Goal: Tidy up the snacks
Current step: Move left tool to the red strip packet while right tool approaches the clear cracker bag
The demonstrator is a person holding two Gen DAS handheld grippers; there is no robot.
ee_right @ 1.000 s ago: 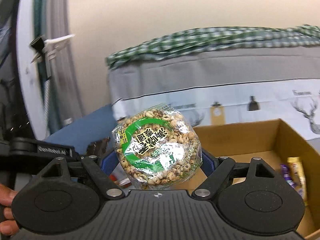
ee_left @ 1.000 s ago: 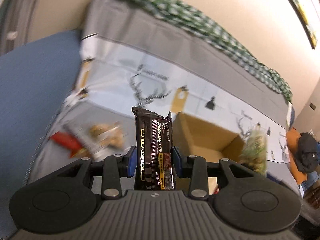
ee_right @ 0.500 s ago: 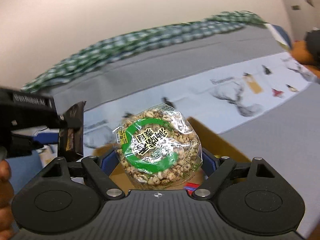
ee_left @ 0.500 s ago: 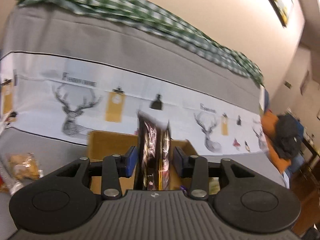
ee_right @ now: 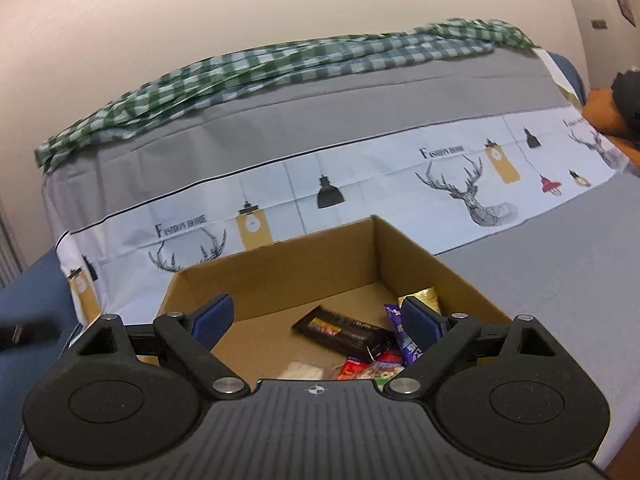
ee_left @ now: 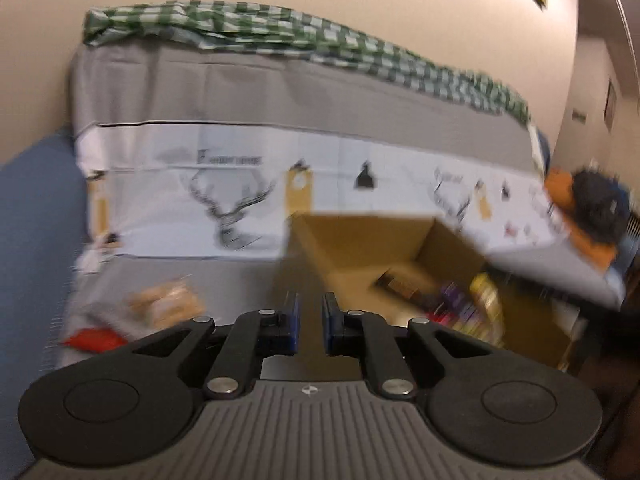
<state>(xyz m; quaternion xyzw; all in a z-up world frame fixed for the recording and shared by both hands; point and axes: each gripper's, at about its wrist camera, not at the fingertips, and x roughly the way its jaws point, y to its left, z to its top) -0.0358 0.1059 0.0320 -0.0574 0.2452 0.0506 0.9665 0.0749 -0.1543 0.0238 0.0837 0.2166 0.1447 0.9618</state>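
Note:
An open cardboard box [ee_right: 280, 264] stands on the grey bed cover; it also shows in the left wrist view [ee_left: 360, 236]. Inside it lie a dark brown snack bar [ee_right: 340, 330], a purple packet [ee_right: 404, 336], a gold packet [ee_right: 424, 296] and other small snacks. My right gripper [ee_right: 316, 320] is open and empty just above the box's near side. My left gripper [ee_left: 308, 320] is empty, its pads a narrow gap apart, to the left of the box. A tan snack bag [ee_left: 164, 300] and a red packet [ee_left: 92, 338] lie on the cover at the left.
A deer-print sheet [ee_right: 440, 168] and a green checked cloth [ee_right: 280, 64] cover the raised back. Dark and orange clothes [ee_left: 588, 208] lie at the far right. The blue surface [ee_left: 32, 240] is at the left.
Both grippers let go. The dark bar now lies in the box and the round cereal pack is gone from the right gripper. The left gripper has pulled back to the left.

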